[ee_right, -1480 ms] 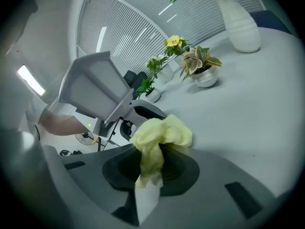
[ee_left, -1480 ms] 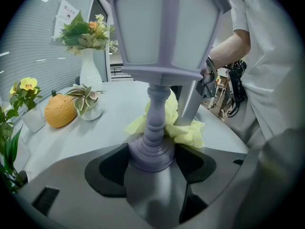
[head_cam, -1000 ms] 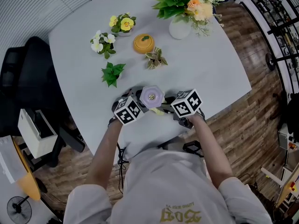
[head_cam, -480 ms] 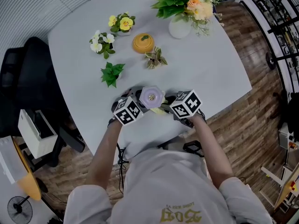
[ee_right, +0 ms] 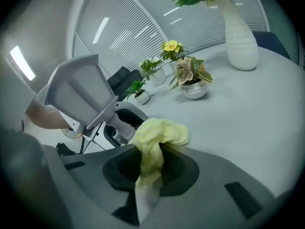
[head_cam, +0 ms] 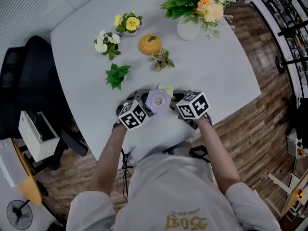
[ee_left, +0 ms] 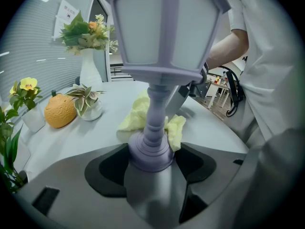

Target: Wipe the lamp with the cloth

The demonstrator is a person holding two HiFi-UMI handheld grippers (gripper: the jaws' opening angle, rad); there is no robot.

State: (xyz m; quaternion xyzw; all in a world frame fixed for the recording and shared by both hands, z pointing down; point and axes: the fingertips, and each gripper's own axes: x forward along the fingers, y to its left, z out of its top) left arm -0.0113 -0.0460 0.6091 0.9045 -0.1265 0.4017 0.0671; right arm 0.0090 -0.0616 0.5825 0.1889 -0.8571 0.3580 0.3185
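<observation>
A pale lilac lantern-shaped lamp (head_cam: 158, 100) stands upright near the table's front edge. My left gripper (ee_left: 151, 162) is shut on the lamp (ee_left: 159, 56) at its round foot. The yellow cloth (ee_right: 155, 140) is bunched between the jaws of my right gripper (ee_right: 150, 168), which is shut on it. In the left gripper view the cloth (ee_left: 138, 116) lies against the far side of the lamp's stem. In the right gripper view the lamp (ee_right: 81, 97) leans to the left of the cloth. From the head view a corner of the cloth (head_cam: 167, 89) shows behind the lamp's top.
On the grey table (head_cam: 211, 66) stand a white vase of flowers (head_cam: 188, 28), an orange gourd-like ornament (head_cam: 149, 44), a small striped plant (head_cam: 162, 59), a green plant (head_cam: 115, 76) and two small flower pots (head_cam: 126, 23). A black chair (head_cam: 24, 85) is at the left.
The yellow cloth moved from the near right side of the lamp to its far side. My right gripper shifted slightly away from the person. The lamp and left gripper stayed put.
</observation>
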